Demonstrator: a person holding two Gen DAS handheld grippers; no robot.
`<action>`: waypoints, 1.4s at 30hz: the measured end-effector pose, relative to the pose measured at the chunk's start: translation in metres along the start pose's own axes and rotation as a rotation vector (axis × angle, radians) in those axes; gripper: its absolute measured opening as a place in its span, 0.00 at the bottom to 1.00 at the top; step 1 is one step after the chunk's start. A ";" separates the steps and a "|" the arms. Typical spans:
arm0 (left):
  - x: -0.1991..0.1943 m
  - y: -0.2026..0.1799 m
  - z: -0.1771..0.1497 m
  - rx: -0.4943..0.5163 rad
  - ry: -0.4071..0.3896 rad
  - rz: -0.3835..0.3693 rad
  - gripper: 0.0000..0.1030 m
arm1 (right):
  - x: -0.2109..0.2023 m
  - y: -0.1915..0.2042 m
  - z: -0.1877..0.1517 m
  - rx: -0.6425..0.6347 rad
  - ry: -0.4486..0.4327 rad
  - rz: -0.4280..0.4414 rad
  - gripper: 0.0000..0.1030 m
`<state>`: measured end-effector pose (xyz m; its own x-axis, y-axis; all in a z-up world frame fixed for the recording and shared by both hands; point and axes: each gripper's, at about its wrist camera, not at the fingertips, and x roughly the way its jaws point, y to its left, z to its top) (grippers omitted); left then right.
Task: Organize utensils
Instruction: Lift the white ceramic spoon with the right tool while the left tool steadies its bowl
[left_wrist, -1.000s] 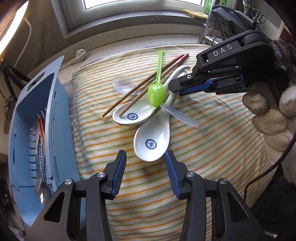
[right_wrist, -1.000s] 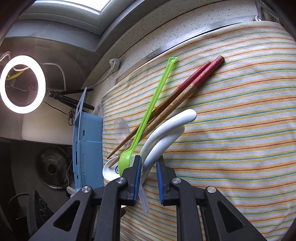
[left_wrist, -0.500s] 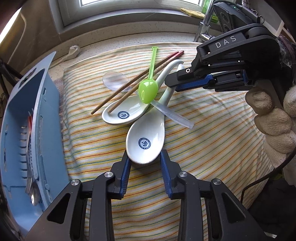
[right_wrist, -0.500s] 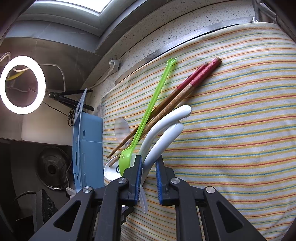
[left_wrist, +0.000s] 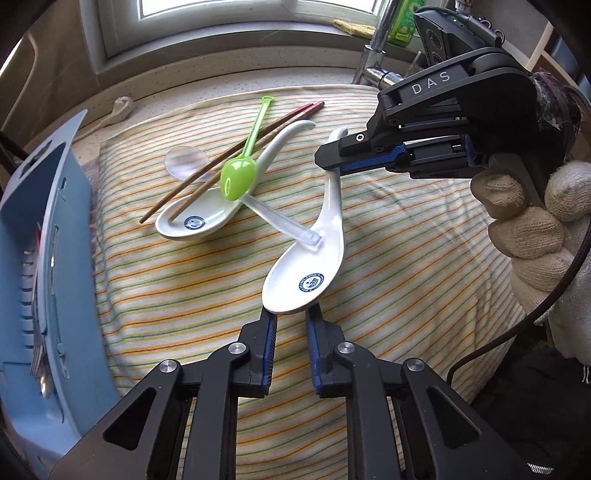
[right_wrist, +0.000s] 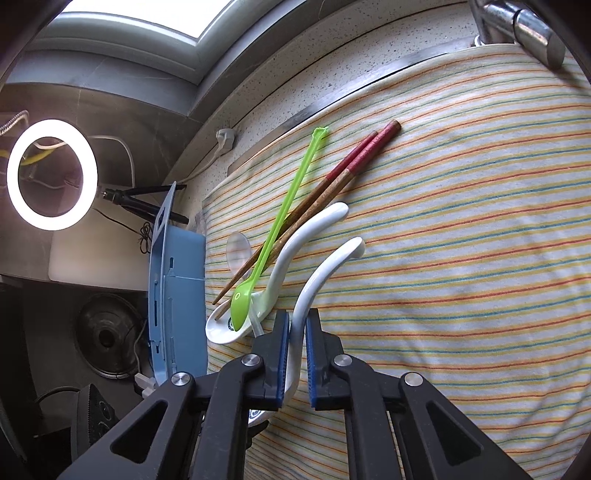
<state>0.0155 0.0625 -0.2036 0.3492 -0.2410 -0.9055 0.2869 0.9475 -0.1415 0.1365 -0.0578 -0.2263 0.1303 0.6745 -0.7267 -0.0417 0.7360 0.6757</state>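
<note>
A: Where is the white spoon (left_wrist: 309, 258) right now?

B: On the striped cloth (left_wrist: 406, 266), bowl toward six o'clock and handle curving up toward one o'clock. The right gripper (right_wrist: 297, 332) is pinched on its handle, pads pressing both sides.

A: And the left gripper (left_wrist: 291, 321)?

B: Its jaws are closing around the tip of the spoon's bowl; the rim sits between the blue pads, though I cannot tell if they press it.

A: What else lies nearby?

B: At ten o'clock from that spoon, a second white spoon (left_wrist: 195, 221) carries a green spoon (left_wrist: 238, 179) and a pair of chopsticks (left_wrist: 229, 162) across it. A clear plastic spoon (left_wrist: 186, 162) runs under them, its handle end resting on the held spoon's bowl.

A: The organizer?

B: A blue utensil basket (left_wrist: 55, 229) stands at nine o'clock, just beside the cloth, with metal cutlery inside.
</note>
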 end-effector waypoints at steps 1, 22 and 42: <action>0.002 -0.002 0.000 0.001 0.003 -0.008 0.13 | -0.001 -0.003 -0.001 0.008 0.002 0.002 0.08; 0.012 0.005 0.005 -0.116 0.028 -0.089 0.31 | -0.003 -0.022 -0.006 -0.005 0.019 0.021 0.11; 0.013 -0.002 0.008 -0.126 0.042 -0.146 0.31 | 0.011 -0.008 -0.011 -0.053 0.075 0.000 0.12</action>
<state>0.0261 0.0555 -0.2118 0.2739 -0.3712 -0.8872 0.2165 0.9227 -0.3191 0.1271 -0.0554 -0.2410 0.0561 0.6756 -0.7351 -0.0948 0.7365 0.6697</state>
